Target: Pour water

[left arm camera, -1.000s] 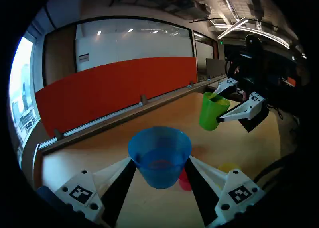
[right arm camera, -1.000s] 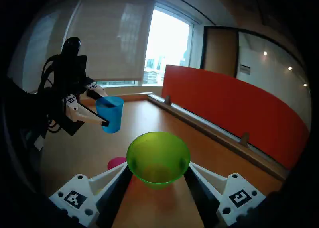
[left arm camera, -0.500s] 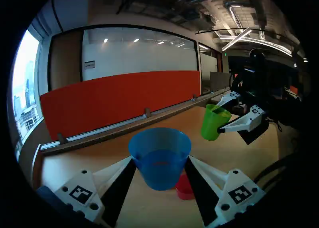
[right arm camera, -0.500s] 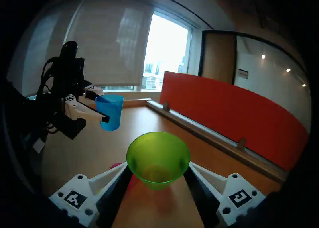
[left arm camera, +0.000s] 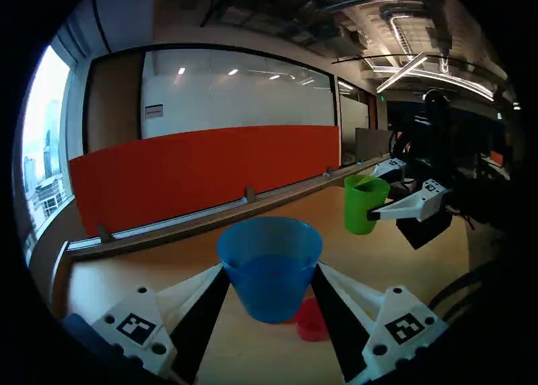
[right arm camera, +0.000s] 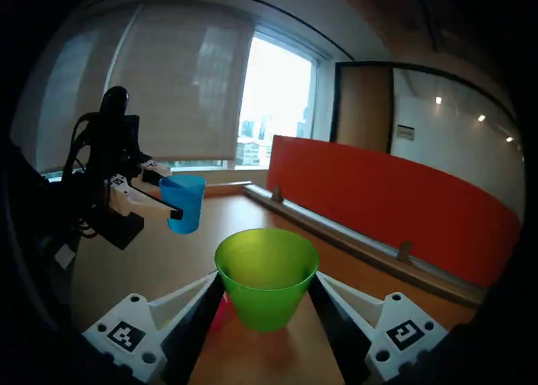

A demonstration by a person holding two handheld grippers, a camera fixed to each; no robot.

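left gripper view, going left to right: orange divider (left arm camera: 202,169) runs along the back of the bench (left arm camera: 397,257). then the left gripper (left arm camera: 269,274) is clamped on the blue cup (left arm camera: 269,267), a finger pressing each side. cup's upright, mouth up, long axis vertical, water sitting level inside, held above the bench. a small red cup (left arm camera: 309,320) stands on the bench just below it. further right, the right gripper (left arm camera: 370,200) pinches the green cup (left arm camera: 362,206), also upright with its mouth up. right gripper view has the blue cup off to the left and the green one dead centre, well apart.
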